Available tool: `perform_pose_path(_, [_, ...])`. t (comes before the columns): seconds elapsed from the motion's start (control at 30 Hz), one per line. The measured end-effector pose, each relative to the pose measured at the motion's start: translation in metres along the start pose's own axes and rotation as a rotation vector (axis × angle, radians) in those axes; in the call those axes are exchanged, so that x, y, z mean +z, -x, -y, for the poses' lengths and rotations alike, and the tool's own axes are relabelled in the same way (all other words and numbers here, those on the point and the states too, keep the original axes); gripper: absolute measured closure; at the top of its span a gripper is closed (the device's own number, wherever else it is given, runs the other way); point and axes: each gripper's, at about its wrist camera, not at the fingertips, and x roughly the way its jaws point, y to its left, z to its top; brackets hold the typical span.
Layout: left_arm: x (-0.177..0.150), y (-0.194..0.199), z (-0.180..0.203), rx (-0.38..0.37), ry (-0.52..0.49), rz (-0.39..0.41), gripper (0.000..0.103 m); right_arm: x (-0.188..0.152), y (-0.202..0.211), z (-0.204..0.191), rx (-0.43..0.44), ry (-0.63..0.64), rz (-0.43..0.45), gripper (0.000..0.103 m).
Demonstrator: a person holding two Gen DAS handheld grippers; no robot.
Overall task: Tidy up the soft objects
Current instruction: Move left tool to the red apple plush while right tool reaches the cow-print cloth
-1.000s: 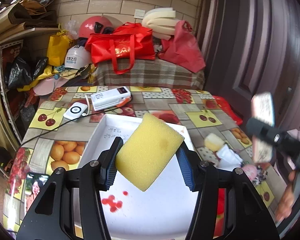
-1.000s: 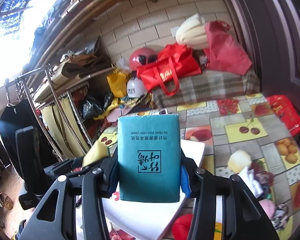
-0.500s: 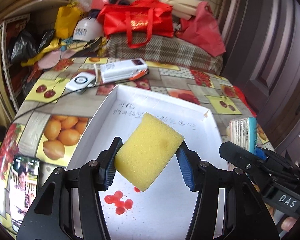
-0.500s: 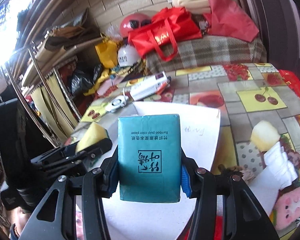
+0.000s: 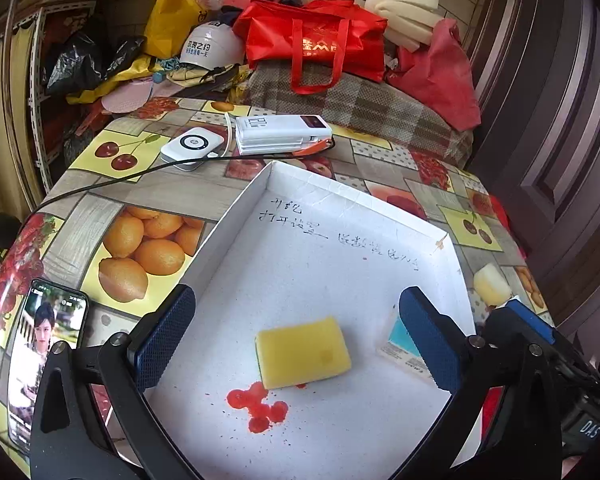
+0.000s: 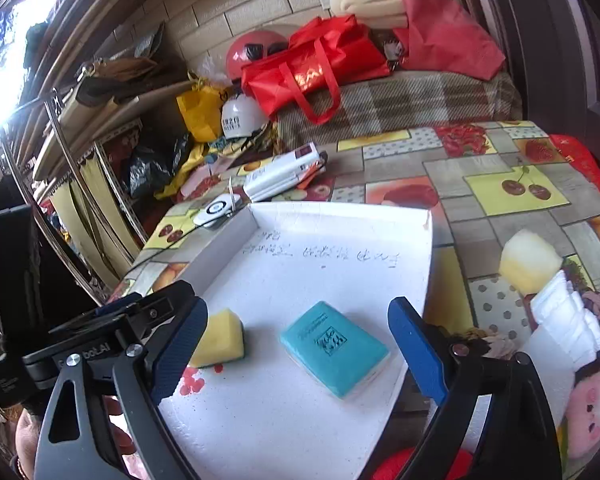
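Now, line by line:

Writing on the tray: handwritten dark characters run across the floor of the white tray; I cannot read them.
Tissue pack: the teal tissue pack bears a square emblem and a line of small print, too blurred in this frame to read. It lies flat on the tray floor between my right claw's pads, touching neither.
Sponge: my yellow sponge lies flat on the tray floor, just beside a red stain, between my left claw's pads and clear of both.
Left claw: my left claw stands wide and holds nothing; its jaws have just been opening.
Right claw: my right claw stands wide and empty too; its jaws have just been opening. Its body in the left view shows the letters "DAS".
Other labels: the left claw's body in the right view reads "botAI" in part. The white helmet carries dark Chinese characters, and the red bag has gold lettering; the white power bank has grey print on its end, not legible.
Phone: a phone on the tabletop left of the tray shows a person on its screen.
Change: a second ago the sponge was clamped in my left claw and the pack in my right, both above the tray; now both lie released in it.
Still outside the tray: a pale sponge, a white folded item and a pink plush toy to its right.
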Motion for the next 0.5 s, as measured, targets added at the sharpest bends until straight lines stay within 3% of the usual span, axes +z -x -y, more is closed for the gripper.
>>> perform_pose_path(0.13, [0.000, 0.018, 0.003, -0.022, 0.023, 0.041, 0.000, 0.003, 0.024, -0.002, 0.004, 0.005, 0.094, 0.011])
perform_pose_path(0.33, [-0.006, 0.070, 0.008, -0.088, 0.014, 0.182, 0.000, 0.005, 0.100, -0.001, 0.107, 0.015, 0.373, 0.007])
perform_pose_path(0.37, [-0.008, 0.078, 0.013, -0.096, -0.017, 0.210, 0.000, 0.007, 0.111, 0.001, 0.112, 0.018, 0.386, 0.000])
perform_pose_path(0.5, [-0.016, 0.090, 0.040, -0.201, -0.146, 0.204, 0.000, 0.006, 0.141, 0.031, 0.085, -0.038, 0.388, 0.000])
